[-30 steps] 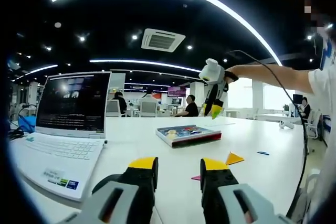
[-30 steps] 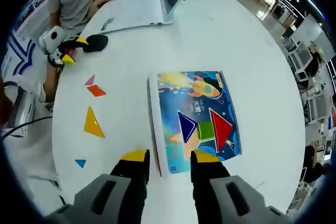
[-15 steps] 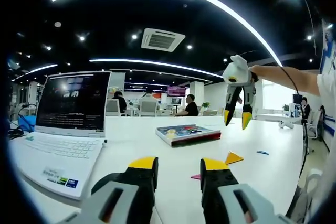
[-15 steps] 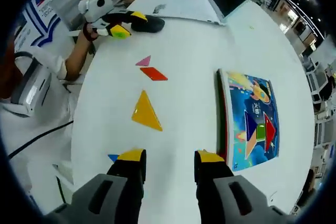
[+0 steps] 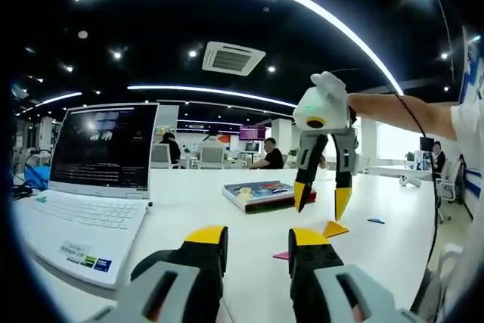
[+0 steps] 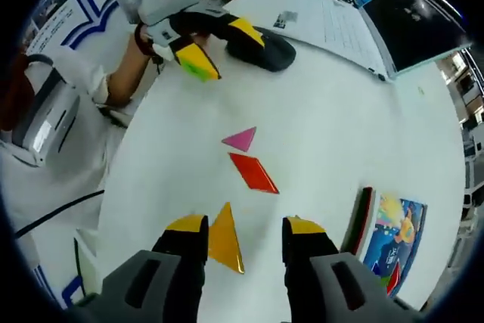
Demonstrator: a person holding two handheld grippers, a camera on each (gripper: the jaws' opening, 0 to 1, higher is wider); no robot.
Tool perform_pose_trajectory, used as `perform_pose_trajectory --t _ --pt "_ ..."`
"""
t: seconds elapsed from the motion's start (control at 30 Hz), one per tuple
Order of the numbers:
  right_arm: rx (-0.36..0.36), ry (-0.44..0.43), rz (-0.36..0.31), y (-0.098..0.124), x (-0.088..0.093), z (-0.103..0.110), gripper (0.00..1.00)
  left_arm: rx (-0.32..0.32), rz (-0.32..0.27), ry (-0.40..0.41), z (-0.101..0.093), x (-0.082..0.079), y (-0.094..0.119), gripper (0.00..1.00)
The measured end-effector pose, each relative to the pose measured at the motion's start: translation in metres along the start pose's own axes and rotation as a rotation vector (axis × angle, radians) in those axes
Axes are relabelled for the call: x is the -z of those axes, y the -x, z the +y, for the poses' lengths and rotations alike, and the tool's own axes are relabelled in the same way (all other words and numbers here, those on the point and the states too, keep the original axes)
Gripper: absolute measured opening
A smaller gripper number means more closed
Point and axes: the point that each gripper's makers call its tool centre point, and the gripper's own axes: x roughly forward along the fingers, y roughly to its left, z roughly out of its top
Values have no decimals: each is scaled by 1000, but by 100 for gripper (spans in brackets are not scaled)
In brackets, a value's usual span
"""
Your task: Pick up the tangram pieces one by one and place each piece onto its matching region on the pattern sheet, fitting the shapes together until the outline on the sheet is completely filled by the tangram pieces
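Note:
My right gripper [image 6: 244,226] is open, its yellow-tipped jaws straddling the yellow triangle [image 6: 224,238] that lies flat on the white table. Past it lie an orange-red parallelogram [image 6: 253,172] and a pink triangle [image 6: 240,139]. The pattern sheet [image 6: 389,240], with pieces on it, sits at the lower right. My left gripper [image 5: 257,240] is open and empty, low over the table. From there the right gripper [image 5: 321,200] hangs just above the yellow triangle [image 5: 336,228], with a pink piece [image 5: 281,256] closer, a blue piece [image 5: 376,221] to the right and the sheet [image 5: 261,193] behind.
An open white laptop [image 5: 98,187] stands on the left of the table. A black mouse [image 6: 261,47] lies beside the left gripper [image 6: 223,49], which a hand holds near the table's edge. People sit at desks in the background.
The right gripper has moved from over the pattern sheet across to the loose pieces and come down over the yellow triangle. The left gripper has stayed still.

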Motion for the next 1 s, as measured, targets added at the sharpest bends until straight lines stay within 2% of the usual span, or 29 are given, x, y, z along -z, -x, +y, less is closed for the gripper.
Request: perform_pose_trajectory --t 0.3,0.53,0.6,0.63,0.73,0.87,0.9,0.97,1.0 --pt "-33 69 43 -19 -29 1 40 3 -4 3 -2 0 1 34" --pt "-53 88 63 -27 -29 8 40 9 -13 13 -3 -2 2 34" --pt "-48 103 83 -30 -25 8 40 12 -14 13 -4 -2 2 34" --pt "-40 138 91 -30 -24 6 39 12 -14 12 -4 -2 2 34" --pt "-34 223 114 -31 -19 6 33 13 -12 11 -5 -2 2 34" --pt "-28 222 135 -31 -18 9 33 15 -14 13 -5 -2 2 34" --pt "-27 220 140 -31 -18 11 31 16 -15 15 -5 -2 3 34" --pt "-25 219 160 -29 -18 9 18 17 -17 17 -5 -2 3 34" --pt "-21 255 175 -31 -18 6 17 16 -17 16 -5 -3 3 34"
